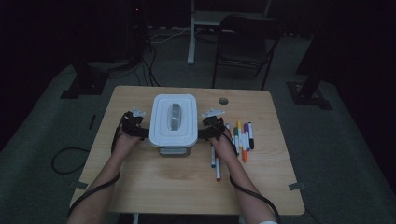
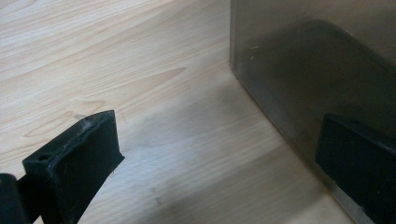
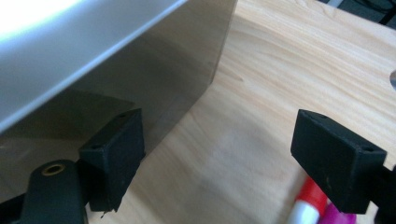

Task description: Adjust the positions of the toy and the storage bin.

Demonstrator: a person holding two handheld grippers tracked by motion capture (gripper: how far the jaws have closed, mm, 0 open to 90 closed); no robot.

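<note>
A light wooden table (image 1: 187, 186) bears a white-lidded box (image 1: 174, 119) and scattered markers (image 1: 240, 137) beside it.

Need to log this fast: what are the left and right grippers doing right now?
Left gripper: jaws open, holding nothing, beside the box.
Right gripper: jaws open, holding nothing, beside the box.

The box (image 1: 173, 122) has a white lid with a grey handle and smoky translucent walls. The table (image 1: 187, 182) is pale wood with wavy grain. Both grippers have black jaws. The markers (image 1: 240, 137) are orange, purple, green, blue, red.
</note>
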